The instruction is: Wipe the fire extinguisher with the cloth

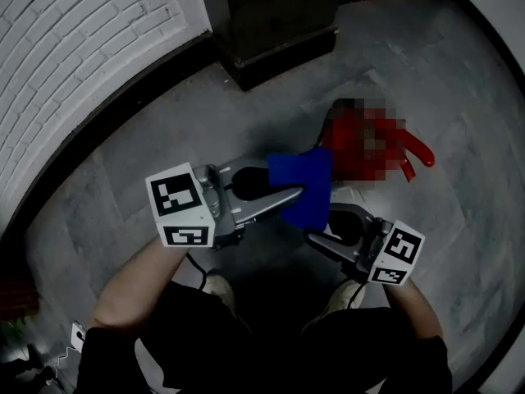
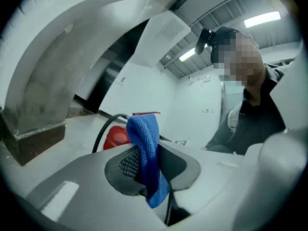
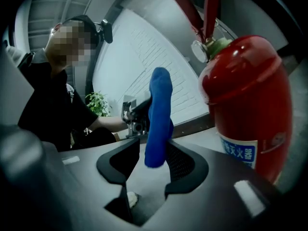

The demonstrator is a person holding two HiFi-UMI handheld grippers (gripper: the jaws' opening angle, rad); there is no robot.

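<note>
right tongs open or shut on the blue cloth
Open. In the right gripper view the right tongs stand apart, and the blue cloth hangs between them unpinched; the left tongs clamp it.

1. White Chinese characters, apparently "灭火器", are printed on a blue band on the red fire extinguisher.
2. Black-and-white square markers, without letters, are carried on the left tool and the right tool.
</note>
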